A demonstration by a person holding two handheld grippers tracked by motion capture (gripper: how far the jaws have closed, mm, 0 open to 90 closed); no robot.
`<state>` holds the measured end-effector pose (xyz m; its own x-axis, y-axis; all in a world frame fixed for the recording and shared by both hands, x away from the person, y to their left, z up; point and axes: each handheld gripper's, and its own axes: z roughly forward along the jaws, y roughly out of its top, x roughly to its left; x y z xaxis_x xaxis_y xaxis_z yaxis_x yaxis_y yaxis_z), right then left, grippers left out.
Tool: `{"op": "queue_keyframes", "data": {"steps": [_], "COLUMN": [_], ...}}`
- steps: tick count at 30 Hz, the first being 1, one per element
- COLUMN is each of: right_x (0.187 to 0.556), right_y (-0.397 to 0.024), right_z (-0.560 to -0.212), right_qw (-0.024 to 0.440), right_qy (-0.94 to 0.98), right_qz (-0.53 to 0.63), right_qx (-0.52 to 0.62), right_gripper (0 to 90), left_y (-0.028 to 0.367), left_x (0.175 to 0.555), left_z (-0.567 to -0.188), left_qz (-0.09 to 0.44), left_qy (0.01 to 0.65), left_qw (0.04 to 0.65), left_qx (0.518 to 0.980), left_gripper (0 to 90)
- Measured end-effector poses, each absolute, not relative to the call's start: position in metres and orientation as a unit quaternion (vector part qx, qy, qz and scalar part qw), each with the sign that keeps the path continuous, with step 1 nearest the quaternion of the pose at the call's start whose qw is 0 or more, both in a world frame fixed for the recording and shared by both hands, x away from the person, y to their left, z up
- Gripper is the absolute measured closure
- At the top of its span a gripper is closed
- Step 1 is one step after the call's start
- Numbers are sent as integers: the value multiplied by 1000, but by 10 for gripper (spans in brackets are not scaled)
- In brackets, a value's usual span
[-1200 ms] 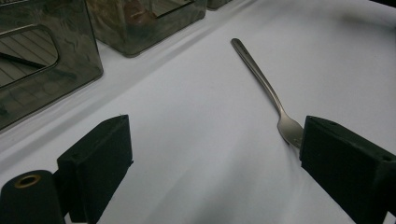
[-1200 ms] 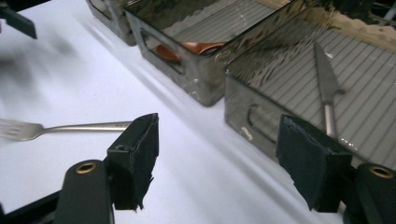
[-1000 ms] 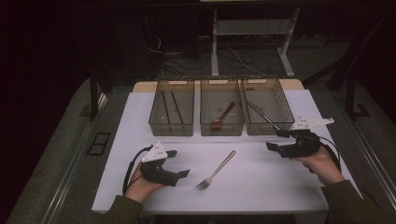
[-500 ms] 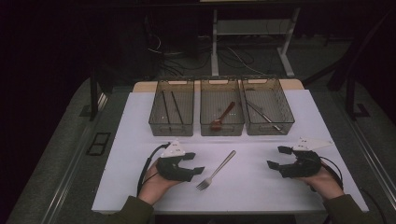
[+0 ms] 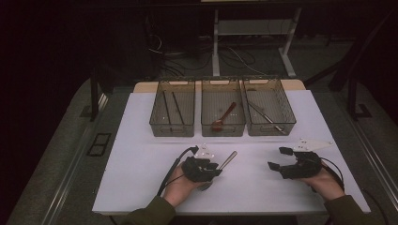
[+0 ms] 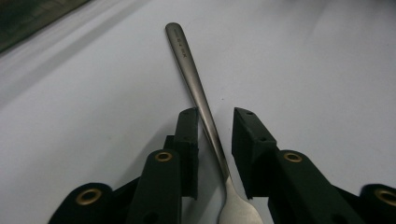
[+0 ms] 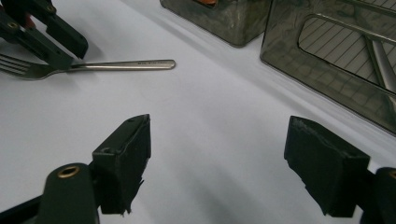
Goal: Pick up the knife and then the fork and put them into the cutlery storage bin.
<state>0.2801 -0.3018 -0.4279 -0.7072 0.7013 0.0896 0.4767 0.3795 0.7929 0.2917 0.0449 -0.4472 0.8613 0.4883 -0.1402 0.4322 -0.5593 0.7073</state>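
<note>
Fork (image 6: 205, 107) lies flat on the white counter (image 5: 141, 164), a little toward six o'clock from the middle bin (image 5: 223, 112), its handle pointing toward one o'clock in the high view and its tines under the left tool (image 6: 215, 135). In the left gripper view the two black jaws straddle the neck of the handle just above the tines; they have just been closing on it. The left-hand pad sits against the metal while a narrow gap shows on the other side, so the pinch does not look complete. The right tool (image 7: 217, 154) hovers near four o'clock on the counter, spread wide with nothing between its jaws.

My reading is that the step in hand is grasping the fork to sort it into one of the three bins at twelve o'clock: the left bin (image 5: 172, 112) holds thin dark sticks, the middle one a red-brown spoon (image 5: 223, 117), the right bin (image 5: 269, 112) metal cutlery. To do it well, keep the tool low and square to the handle so both pads meet the flat sides evenly. Closing off-centre would likely roll or flick the thin metal away. Lift only once both pads bear on it.
</note>
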Motion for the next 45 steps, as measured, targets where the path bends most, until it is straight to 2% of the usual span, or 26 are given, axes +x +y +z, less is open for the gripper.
{"op": "queue_keyframes", "data": {"steps": [8,17,32,45], "right_x": [280,281,281,277], "right_y": [-302,-302,-299,-266], "right_z": [-427,-428,-427,-417], "right_qw": [131,129,114,96], "right_qy": [817,818,826,884], "right_qz": [432,430,430,388], "right_qx": [360,359,346,242], "right_gripper": [210,194,178,183], "left_y": [40,41,47,46], "left_x": [288,289,291,290], "left_z": [-448,-447,-437,-421], "left_qz": [61,48,34,12], "left_qy": [248,253,211,174], "left_qw": [371,373,384,404], "left_qx": [893,891,898,898], "left_gripper": [793,838,842,842]}}
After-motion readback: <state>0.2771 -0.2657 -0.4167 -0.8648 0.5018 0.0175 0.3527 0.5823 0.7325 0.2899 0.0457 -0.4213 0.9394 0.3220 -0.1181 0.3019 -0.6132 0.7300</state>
